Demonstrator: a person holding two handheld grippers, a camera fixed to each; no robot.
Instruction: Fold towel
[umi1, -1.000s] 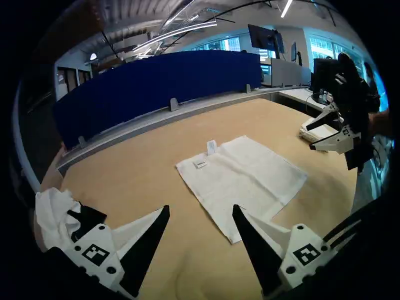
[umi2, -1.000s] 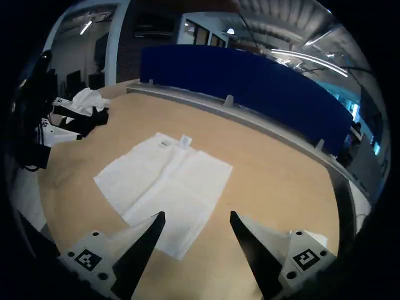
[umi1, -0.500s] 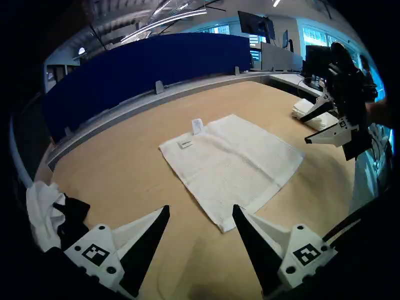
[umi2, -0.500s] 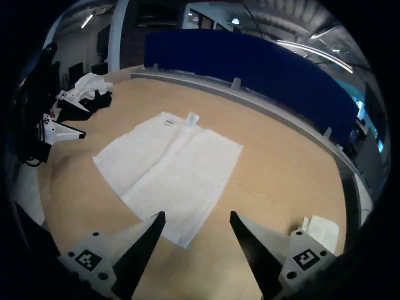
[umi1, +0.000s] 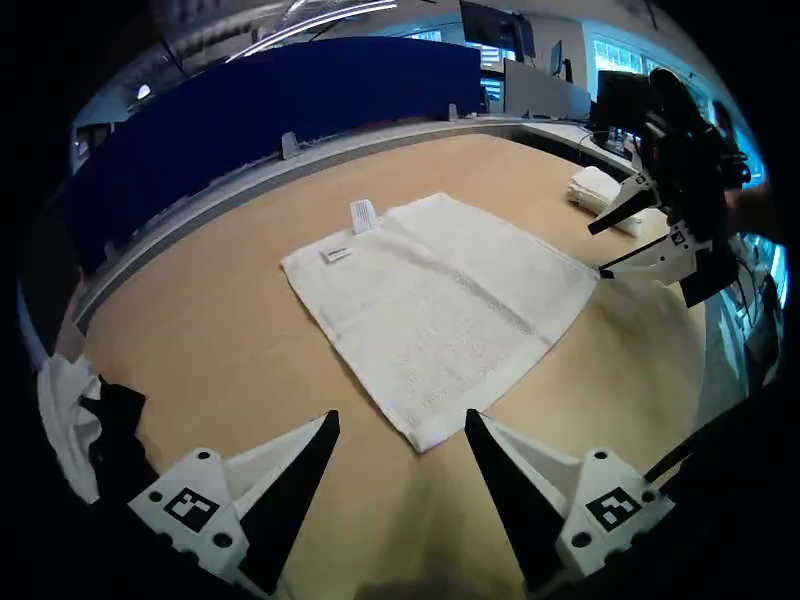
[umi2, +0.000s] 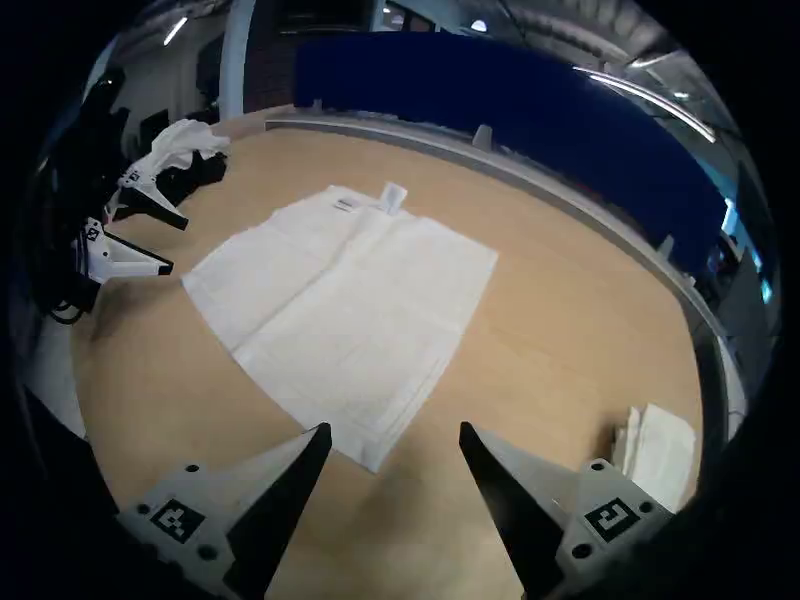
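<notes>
The towel (umi1: 440, 300) is lying spread flat on the tan table (umi1: 230, 330), its near corner sitting just ahead of the left gripper (umi1: 400, 415), whose fingers are parted and holding nothing. The right gripper (umi2: 393, 428) is hovering likewise released, another corner just before it. A folded stack (umi2: 660, 440) is resting to its right. A small tag (umi1: 362, 215) is sticking out at the towel's far edge.

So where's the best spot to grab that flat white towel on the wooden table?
Probably its two near corners. The flat white towel lies spread on the tan wooden table, so only its edges can be pinched. Come in low from the near side: left hand-held gripper at one corner, right hand-held gripper at the other corner.
</notes>
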